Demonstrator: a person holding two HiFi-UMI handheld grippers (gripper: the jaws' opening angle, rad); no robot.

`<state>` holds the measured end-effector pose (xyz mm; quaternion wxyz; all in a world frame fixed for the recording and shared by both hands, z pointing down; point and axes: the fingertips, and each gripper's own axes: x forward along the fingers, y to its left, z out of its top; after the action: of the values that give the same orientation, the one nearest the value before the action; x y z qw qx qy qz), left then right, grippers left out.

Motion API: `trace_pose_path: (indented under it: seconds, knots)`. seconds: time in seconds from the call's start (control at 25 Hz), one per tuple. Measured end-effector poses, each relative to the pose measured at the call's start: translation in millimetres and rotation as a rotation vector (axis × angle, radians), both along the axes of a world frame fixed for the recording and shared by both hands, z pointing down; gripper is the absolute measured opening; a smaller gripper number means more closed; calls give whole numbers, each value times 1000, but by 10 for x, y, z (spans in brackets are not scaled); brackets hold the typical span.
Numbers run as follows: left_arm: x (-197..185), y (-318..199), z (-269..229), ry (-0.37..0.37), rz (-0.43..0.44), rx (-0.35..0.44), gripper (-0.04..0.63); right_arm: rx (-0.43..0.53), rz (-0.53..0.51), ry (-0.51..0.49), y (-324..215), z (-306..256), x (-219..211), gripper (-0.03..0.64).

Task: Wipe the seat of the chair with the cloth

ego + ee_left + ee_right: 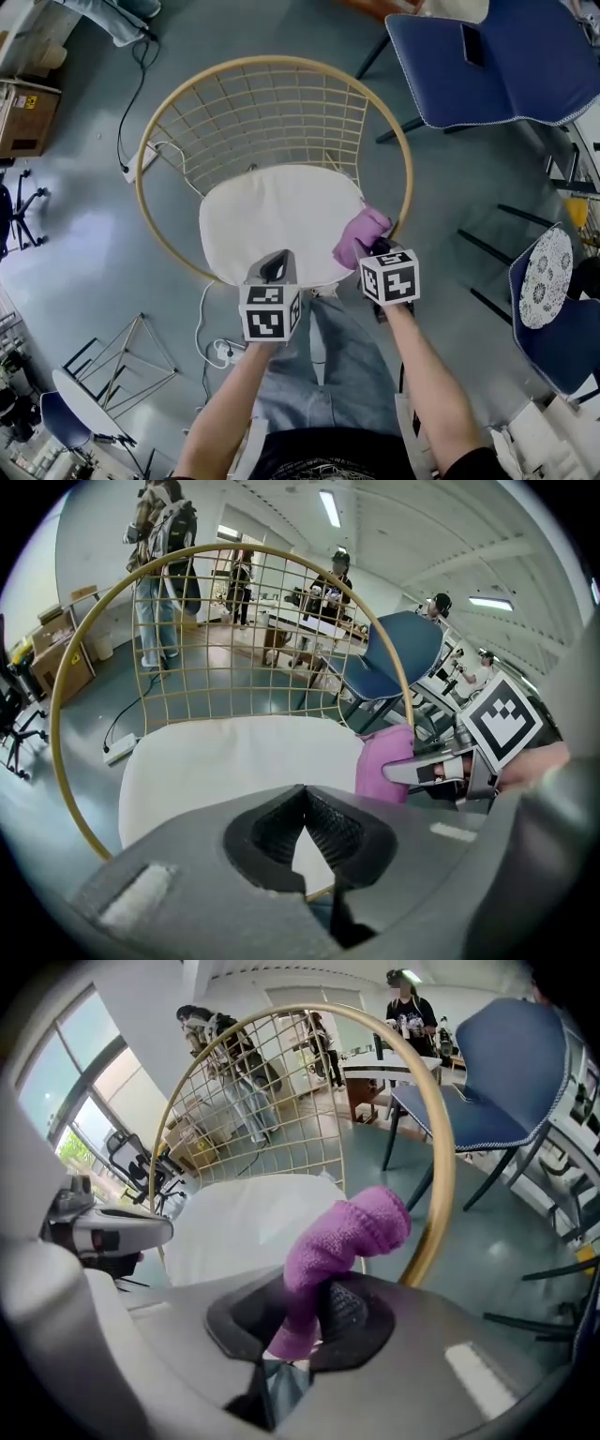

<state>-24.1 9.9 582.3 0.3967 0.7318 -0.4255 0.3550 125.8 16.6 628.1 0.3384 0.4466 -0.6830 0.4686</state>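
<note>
Where right gripper (295, 1340) jaws pinch, purple cloth (352, 1237) looks terry-textured.

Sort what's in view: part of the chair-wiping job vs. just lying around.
Job:
purple cloth, gripped in the right tongs
white seat of the round wire chair
left tongs, shut and empty

Lying about:
blue chair
cardboard box
floor power strip

The head view looks steeply down onto the chair seat (281, 220); both gripper views skim low and close over it, facing its wire back (234, 621).
</note>
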Motion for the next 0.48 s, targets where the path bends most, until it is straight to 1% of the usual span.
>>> trace_pose_path:
  seconds: [0.04, 0.12, 0.4, 0.48]
  knots:
    - [0, 12, -5, -1, -2, 0, -5, 1, -9, 5, 5, -8, 13, 60]
    - [-15, 41, -19, -3, -11, 0, -5, 3, -16, -22, 6, -46, -7, 60]
    - [-273, 149, -18, -27, -65, -11, -5, 29, 26, -201, -55, -292, -361, 60]
    - [-344, 173, -13, -35, -83, -12, -5, 29, 12, -233, -66, -331, -490, 60]
